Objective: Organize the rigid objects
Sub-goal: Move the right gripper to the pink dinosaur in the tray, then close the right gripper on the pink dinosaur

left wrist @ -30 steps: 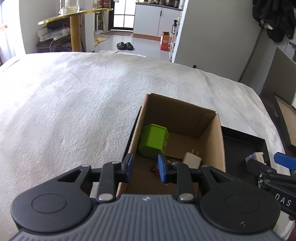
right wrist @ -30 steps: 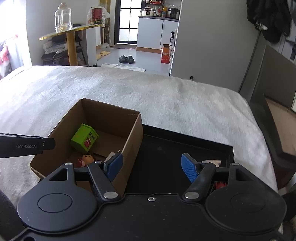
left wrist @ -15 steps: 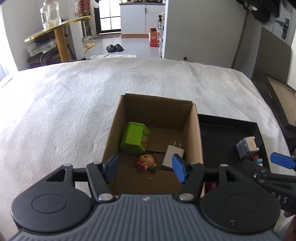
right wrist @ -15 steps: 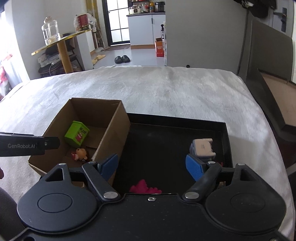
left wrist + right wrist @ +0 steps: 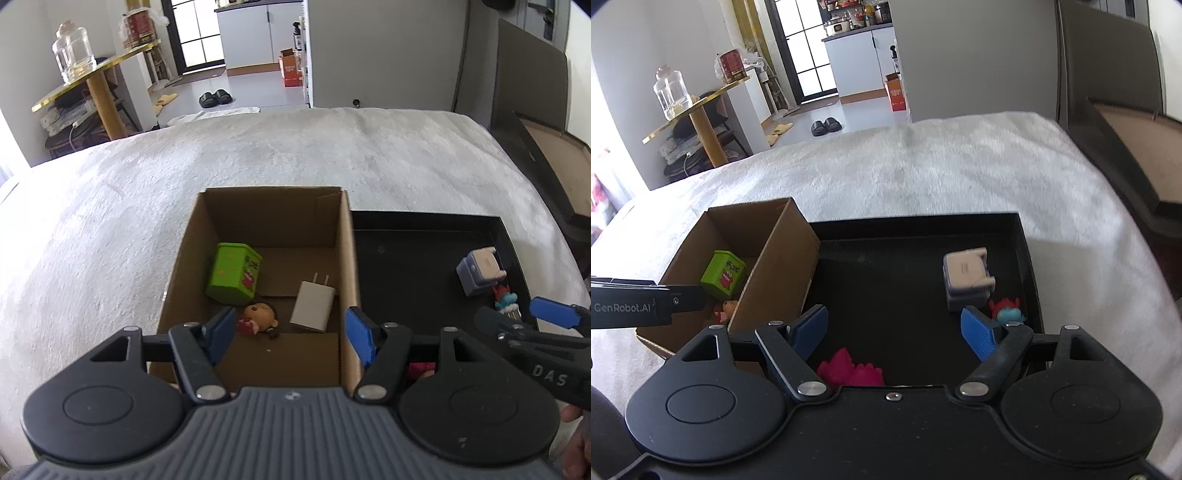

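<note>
A cardboard box point(image 5: 347, 258) point(image 5: 783, 254) on the white cover holds a green tin point(image 5: 233, 274) point(image 5: 723, 275), a white charger point(image 5: 313, 305) and a small doll figure point(image 5: 260, 318) point(image 5: 727, 309). Beside it on the right, a black tray point(image 5: 424, 221) point(image 5: 916, 225) holds a grey-white adapter point(image 5: 478, 269) point(image 5: 967, 278), a red-blue figure point(image 5: 505, 301) point(image 5: 1006, 311) and a pink toy point(image 5: 851, 371). My left gripper point(image 5: 291, 334) is open and empty above the box's near end. My right gripper point(image 5: 895, 328) is open and empty above the tray's near part.
The white cover point(image 5: 110, 221) spreads wide to the left and behind the box. A dark frame point(image 5: 1126, 155) stands off the right edge. A gold side table with a glass jar point(image 5: 74, 55) stands far left.
The left gripper opened from nearly shut to wide and pulled back and up from the box. The right gripper also drew back, so the adapter and pink toy came into view.
</note>
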Tool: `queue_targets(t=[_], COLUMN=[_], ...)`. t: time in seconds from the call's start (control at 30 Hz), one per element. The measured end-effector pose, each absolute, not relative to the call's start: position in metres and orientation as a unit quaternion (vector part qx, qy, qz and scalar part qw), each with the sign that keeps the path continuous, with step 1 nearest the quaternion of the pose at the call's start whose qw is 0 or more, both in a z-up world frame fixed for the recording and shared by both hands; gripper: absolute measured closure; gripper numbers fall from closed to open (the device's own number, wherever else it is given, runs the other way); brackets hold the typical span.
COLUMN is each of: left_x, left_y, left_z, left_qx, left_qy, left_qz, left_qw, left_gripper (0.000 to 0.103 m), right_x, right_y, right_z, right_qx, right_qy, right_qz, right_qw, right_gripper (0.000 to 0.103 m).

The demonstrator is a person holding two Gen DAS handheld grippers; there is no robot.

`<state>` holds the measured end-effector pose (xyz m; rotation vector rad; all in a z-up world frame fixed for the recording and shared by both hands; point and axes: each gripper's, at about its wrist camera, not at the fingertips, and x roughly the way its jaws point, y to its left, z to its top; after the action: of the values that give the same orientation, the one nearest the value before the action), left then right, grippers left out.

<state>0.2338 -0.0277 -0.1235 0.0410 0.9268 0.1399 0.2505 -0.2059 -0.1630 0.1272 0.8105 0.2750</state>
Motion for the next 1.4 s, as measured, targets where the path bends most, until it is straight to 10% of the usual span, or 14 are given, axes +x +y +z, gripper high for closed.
queue_targets(t=[0.97, 1.13, 1.4], left_x=[0.250, 0.249, 0.249], left_y=[-0.077, -0.080, -0.082], left_z=[-0.159, -0.164, -0.164], left_qx=[0.111, 0.118, 0.104], left_qy=[0.493, 0.498, 0.500], left_qz=[0.081, 0.085, 0.079], left_qw=[0.859, 0.855, 0.856], left_gripper=[0.039, 0.039, 0.045], right_x=[0.262, 0.263, 0.259], right_y=[-0.196, -0.187, -0.197], right_z=[-0.227, -0.233, -0.228], right_qx=[0.114, 0.092, 0.091], right_qy=[0.465, 0.474, 0.468], right_qz=[0.201, 0.212, 0.200], right_qw=[0.855, 0.850, 0.856], right_gripper=[0.033, 0.056, 0.057])
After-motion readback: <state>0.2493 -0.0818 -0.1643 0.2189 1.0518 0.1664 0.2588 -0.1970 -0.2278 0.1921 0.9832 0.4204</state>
